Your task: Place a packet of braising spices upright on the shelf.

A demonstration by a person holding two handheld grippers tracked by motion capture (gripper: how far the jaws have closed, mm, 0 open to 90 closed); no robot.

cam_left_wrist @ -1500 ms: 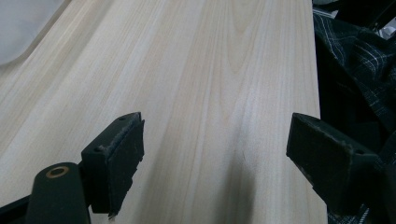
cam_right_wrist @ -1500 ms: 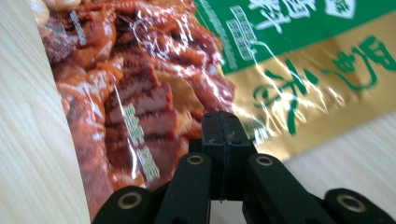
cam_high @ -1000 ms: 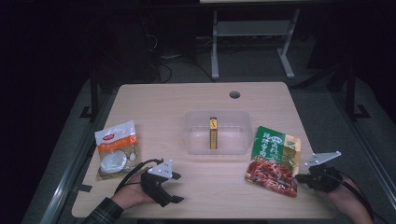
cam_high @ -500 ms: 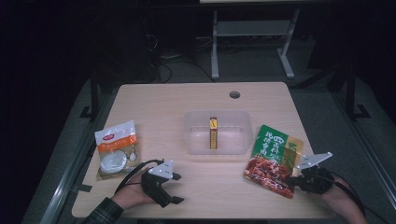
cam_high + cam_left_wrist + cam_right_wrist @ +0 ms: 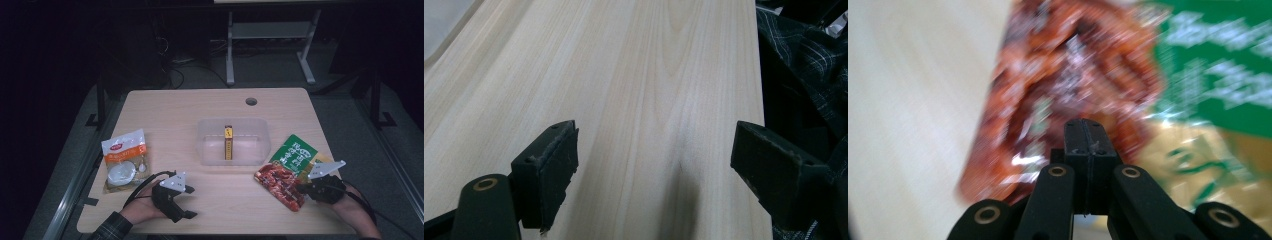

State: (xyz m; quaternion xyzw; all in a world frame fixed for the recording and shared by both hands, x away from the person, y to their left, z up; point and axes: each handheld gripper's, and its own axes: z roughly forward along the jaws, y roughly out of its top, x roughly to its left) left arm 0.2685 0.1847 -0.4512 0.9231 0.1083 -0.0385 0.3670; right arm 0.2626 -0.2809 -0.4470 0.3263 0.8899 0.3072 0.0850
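At table's right front, right gripper (image 5: 301, 189) jaws pressed together, empty, over snack packet (image 5: 287, 171); left gripper (image 5: 189, 202) jaws wide.

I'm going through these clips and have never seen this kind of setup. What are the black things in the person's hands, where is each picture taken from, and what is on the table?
A person sits at a wooden table holding a hand-held gripper in each hand; there is no robot arm. The high view looks down from above, with the forearms coming in at the bottom. The other two views come from cameras riding on the grippers.

The left gripper rests near the table's front edge with its jaws wide apart over bare wood and nothing between them. The right gripper has its jaws shut together and points at a red and green snack bag without holding it.

Also on the table: a clear tub with a narrow yellow box in it, and a white and orange packet at the left.
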